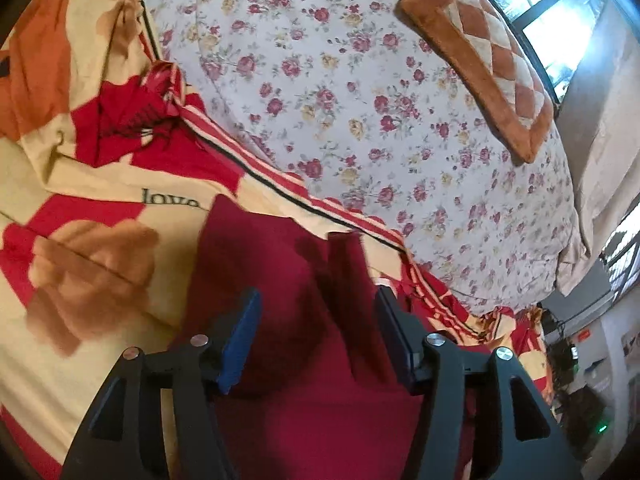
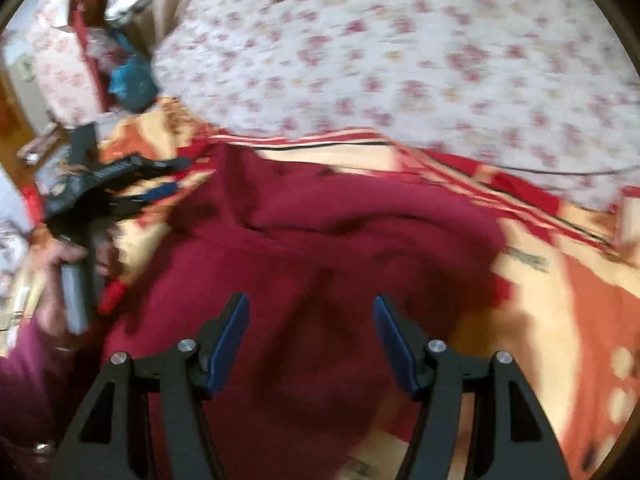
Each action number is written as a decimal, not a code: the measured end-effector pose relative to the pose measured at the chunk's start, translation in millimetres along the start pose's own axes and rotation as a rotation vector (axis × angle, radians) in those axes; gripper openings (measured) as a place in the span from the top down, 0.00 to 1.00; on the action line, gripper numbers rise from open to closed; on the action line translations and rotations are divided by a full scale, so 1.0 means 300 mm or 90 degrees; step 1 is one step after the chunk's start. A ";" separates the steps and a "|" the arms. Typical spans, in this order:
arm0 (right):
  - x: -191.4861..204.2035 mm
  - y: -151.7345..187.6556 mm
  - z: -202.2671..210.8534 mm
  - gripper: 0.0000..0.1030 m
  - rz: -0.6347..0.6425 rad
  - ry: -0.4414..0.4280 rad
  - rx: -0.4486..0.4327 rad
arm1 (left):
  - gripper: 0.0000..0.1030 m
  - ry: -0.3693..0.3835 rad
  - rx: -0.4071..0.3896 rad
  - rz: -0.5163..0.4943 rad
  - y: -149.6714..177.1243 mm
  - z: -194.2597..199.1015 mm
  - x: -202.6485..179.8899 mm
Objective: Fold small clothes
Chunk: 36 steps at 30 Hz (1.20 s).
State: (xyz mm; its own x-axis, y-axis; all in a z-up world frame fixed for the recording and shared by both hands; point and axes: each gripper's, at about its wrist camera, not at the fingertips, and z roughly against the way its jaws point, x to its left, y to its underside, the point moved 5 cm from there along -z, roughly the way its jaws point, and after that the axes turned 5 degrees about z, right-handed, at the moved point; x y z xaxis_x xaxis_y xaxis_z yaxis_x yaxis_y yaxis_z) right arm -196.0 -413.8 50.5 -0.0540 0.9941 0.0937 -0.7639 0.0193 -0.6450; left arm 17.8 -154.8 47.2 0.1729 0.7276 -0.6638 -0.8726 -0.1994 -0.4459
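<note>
While the dark red garment point(image 1: 288, 280) lies spread on the bed over the red and cream blanket point(image 1: 92, 184), it is far from folded: in the right wrist view it looks bunched, with soft ridges across its middle and no clean edge laid over another.

At the far left of that view a hand point(image 2: 60, 276) grips the handle of the left tongs point(image 2: 168, 188), which reach in toward the left edge of the cloth. Whether they touch it from this angle I cannot tell, since the picture is smeared. In the left wrist view those left tongs point(image 1: 316, 328) stand parted, blue pads well apart, with a raised pleat of the red cloth standing between them but no pad pressing on it; they are released, holding nothing.

Moving rightward, the right tongs point(image 2: 312, 332) hover over the middle of the garment, likewise spread wide with bare red cloth beneath and nothing pinched. Both are free of the fabric.

Further right and beyond, the floral bedsheet point(image 1: 360, 80) carries a brown quilted cushion point(image 1: 480, 60), near the window and well apart from the work.

My judgement is that the task is at an early or in-between stage: the garment has been laid down, yet it wants smoothing and at least one proper fold, and no finished, stacked clothes show in either view
</note>
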 end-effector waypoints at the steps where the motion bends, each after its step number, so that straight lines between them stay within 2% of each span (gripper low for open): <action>1: -0.029 0.015 0.002 0.34 0.000 0.028 0.005 | 0.64 -0.013 -0.001 -0.004 -0.002 -0.008 -0.016; 3: -0.061 0.026 -0.014 0.34 0.001 0.045 0.023 | 0.64 -0.031 0.001 -0.018 -0.003 -0.031 -0.043; 6: -0.091 0.014 -0.038 0.37 0.002 0.067 0.014 | 0.63 -0.053 0.020 -0.036 -0.013 -0.112 -0.094; 7: -0.091 0.007 -0.057 0.42 0.002 0.066 0.016 | 0.64 -0.061 0.027 -0.042 -0.014 -0.143 -0.108; 8: -0.090 -0.001 -0.084 0.58 0.009 0.069 0.025 | 0.64 -0.069 0.033 -0.048 -0.010 -0.167 -0.115; 9: -0.088 -0.006 -0.104 0.74 0.019 0.085 0.033 | 0.68 -0.081 0.046 -0.053 -0.005 -0.196 -0.120; 10: -0.092 -0.008 -0.125 0.83 0.034 0.113 0.043 | 0.90 -0.089 0.067 -0.062 0.006 -0.233 -0.130; 11: -0.102 -0.012 -0.130 0.88 0.038 0.122 0.049 | 1.00 -0.098 0.081 -0.073 0.012 -0.253 -0.140; 13: -0.129 -0.020 -0.090 0.89 0.017 0.110 0.033 | 1.00 -0.109 0.073 -0.106 -0.002 -0.248 -0.179; 16: -0.191 -0.026 0.033 0.91 -0.012 0.131 -0.017 | 1.00 -0.069 0.004 -0.138 -0.056 -0.142 -0.250; 18: -0.225 -0.005 0.096 0.94 -0.043 0.123 -0.035 | 1.00 -0.052 -0.031 -0.137 -0.074 -0.071 -0.260; 21: -0.221 0.077 0.105 1.00 -0.044 0.100 0.000 | 1.00 -0.065 -0.029 -0.129 -0.050 -0.035 -0.207; 23: -0.210 0.138 0.083 1.00 -0.036 0.090 0.039 | 1.00 -0.070 0.004 -0.113 -0.003 -0.045 -0.140; 26: -0.236 0.192 0.093 0.99 -0.077 0.076 0.055 | 1.00 -0.086 0.033 -0.092 0.068 -0.063 -0.048; 28: -0.272 0.178 0.110 0.83 -0.127 0.067 0.034 | 1.00 -0.084 0.037 -0.070 0.095 -0.062 -0.005; 30: -0.292 0.132 0.099 0.39 -0.173 0.036 0.014 | 1.00 -0.073 0.035 -0.045 0.098 -0.054 0.019; 31: -0.300 0.112 0.078 0.34 -0.189 0.026 0.007 | 1.00 -0.067 0.034 -0.038 0.095 -0.051 0.022; 33: -0.327 0.063 0.011 0.34 -0.232 0.009 0.004 | 1.00 -0.063 0.024 -0.043 0.089 -0.044 0.015; 36: -0.365 0.026 -0.138 0.33 -0.285 -0.014 0.043 | 1.00 -0.059 0.012 -0.062 0.088 -0.038 0.004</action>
State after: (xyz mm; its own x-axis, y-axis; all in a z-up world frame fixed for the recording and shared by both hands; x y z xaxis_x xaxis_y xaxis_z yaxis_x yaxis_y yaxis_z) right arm -169.5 -518.0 3.8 0.2778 0.8870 0.3690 -0.7552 0.4390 -0.4868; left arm 0.2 -166.8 27.8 0.2157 0.8007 -0.5589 -0.8623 -0.1124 -0.4938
